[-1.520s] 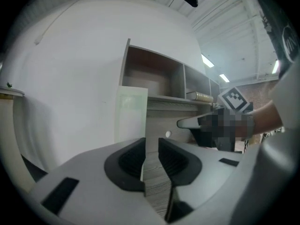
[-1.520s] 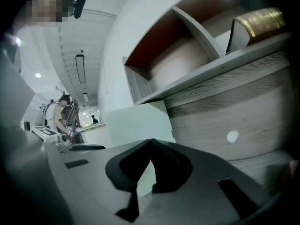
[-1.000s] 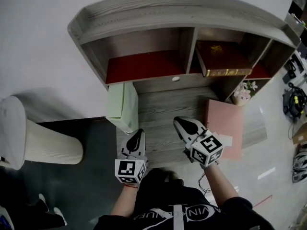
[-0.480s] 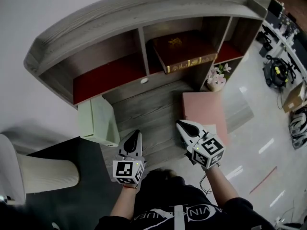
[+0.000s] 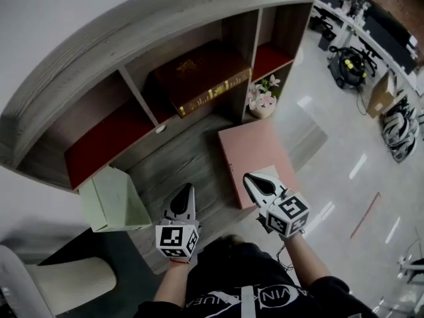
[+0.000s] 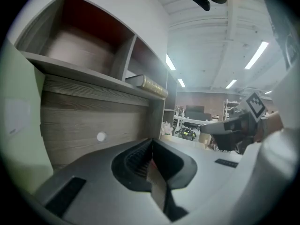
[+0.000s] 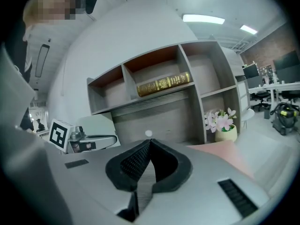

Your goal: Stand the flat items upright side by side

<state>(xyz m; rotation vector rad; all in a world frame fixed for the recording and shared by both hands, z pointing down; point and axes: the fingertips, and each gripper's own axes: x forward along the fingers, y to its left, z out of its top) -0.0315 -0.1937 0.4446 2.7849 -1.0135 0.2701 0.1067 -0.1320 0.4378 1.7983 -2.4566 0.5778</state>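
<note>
A pink flat book (image 5: pixel 258 159) lies on the wooden desk (image 5: pixel 192 164) to the right; it shows at the lower right of the right gripper view as the pink book (image 7: pixel 225 151). A pale green flat box (image 5: pixel 114 201) stands tilted at the desk's left end. A dark red book with gold edge (image 5: pixel 199 81) lies flat in the middle shelf compartment. My left gripper (image 5: pixel 185 192) is shut and empty over the desk's front. My right gripper (image 5: pixel 250 179) is shut and empty, its tip at the pink book's near corner.
A small pot of pink flowers (image 5: pixel 263 99) stands on the desk beside the shelf's right upright. The shelf unit (image 5: pixel 106 52) has red-lined compartments. A pale ribbed bin (image 5: pixel 56 280) stands at lower left. Bags and helmets (image 5: pixel 397 121) lie on the floor at right.
The whole view has swung, so the shelf now runs diagonally and sits further left. Both grippers stay shut and hold about the same places in the picture; the right tip now meets the pink book.
</note>
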